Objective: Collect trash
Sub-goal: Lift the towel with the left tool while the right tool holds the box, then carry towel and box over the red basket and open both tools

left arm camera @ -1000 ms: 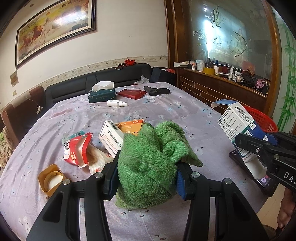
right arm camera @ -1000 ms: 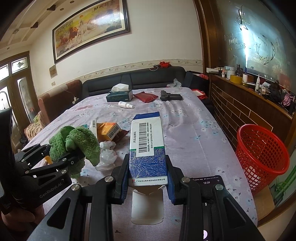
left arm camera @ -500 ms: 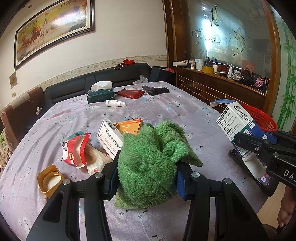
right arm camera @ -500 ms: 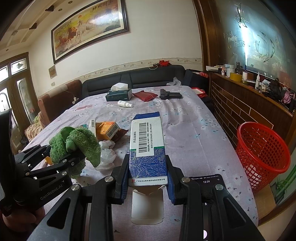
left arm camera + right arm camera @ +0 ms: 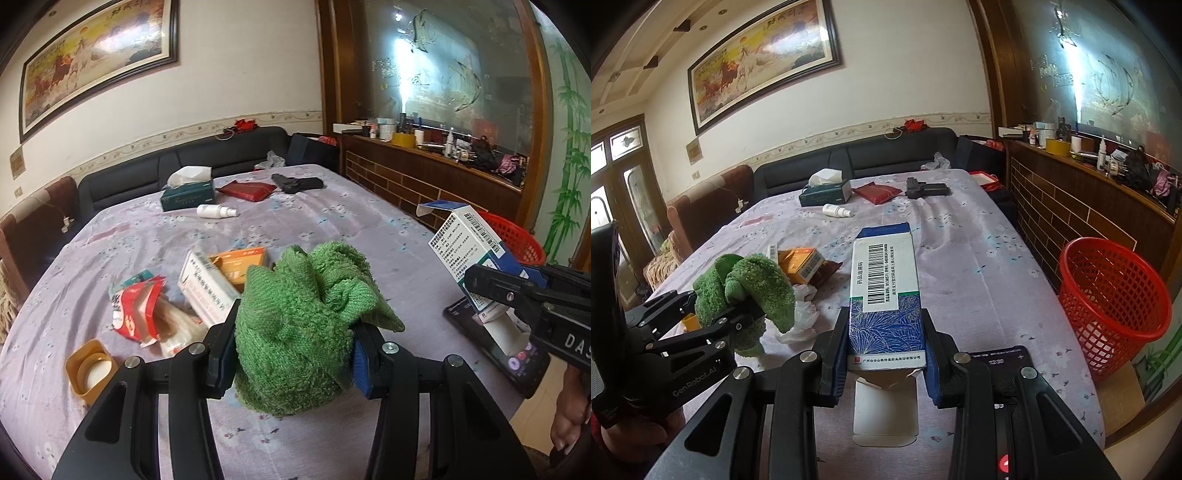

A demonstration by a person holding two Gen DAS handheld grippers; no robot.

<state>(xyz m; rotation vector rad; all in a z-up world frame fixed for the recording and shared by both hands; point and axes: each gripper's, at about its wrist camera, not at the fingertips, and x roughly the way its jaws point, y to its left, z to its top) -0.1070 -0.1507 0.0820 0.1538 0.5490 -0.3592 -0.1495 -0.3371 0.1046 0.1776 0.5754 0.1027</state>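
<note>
My left gripper (image 5: pixel 291 350) is shut on a bunched green towel (image 5: pixel 303 314), held above the table's near edge; it also shows in the right wrist view (image 5: pixel 750 284). My right gripper (image 5: pixel 886 343) is shut on a blue and white medicine box (image 5: pixel 884 291) with an open bottom flap, seen from the left wrist too (image 5: pixel 469 251). A red mesh basket (image 5: pixel 1115 295) stands on the floor right of the table. Loose trash lies on the purple tablecloth: a white and an orange box (image 5: pixel 229 273), a red wrapper (image 5: pixel 136 310), a yellow lid (image 5: pixel 90 369).
A phone (image 5: pixel 498 347) lies at the table's right edge under my right gripper. At the far end are a tissue box (image 5: pixel 188 195), a white spray bottle (image 5: pixel 216 211), a red pouch (image 5: pixel 245 190) and a black object (image 5: pixel 297 182). A sofa and a wooden cabinet surround the table.
Both grippers have moved slightly back from the table with their loads; the grips are unchanged.
</note>
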